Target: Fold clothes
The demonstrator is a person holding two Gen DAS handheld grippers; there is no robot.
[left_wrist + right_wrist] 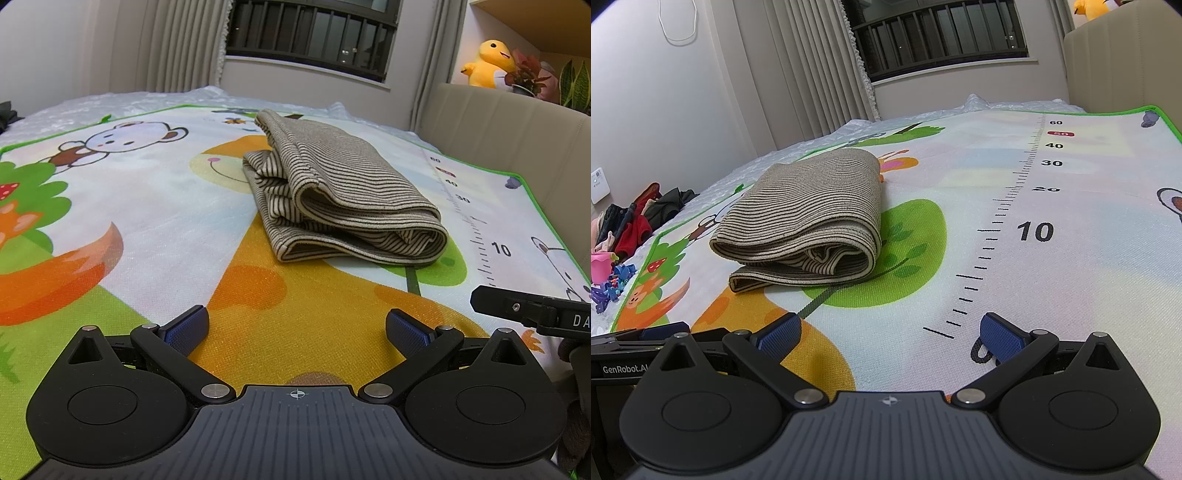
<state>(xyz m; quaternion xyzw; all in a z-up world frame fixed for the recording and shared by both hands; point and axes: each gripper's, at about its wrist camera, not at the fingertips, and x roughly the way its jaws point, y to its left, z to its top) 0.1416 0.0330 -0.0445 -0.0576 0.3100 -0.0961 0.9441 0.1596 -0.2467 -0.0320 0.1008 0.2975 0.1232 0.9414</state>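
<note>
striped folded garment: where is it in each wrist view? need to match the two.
Left wrist: striped folded garment sits upper centre-right, its rolled fold facing the camera.
Right wrist: the garment sits centre-left, left of the green tree print.
Shared landmark: printed ruler scale, right of the garment in both views.

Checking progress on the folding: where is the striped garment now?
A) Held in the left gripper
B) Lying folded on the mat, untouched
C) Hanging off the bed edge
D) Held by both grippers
B: the striped garment lies folded on the mat, both grippers open and clear of it.
</note>
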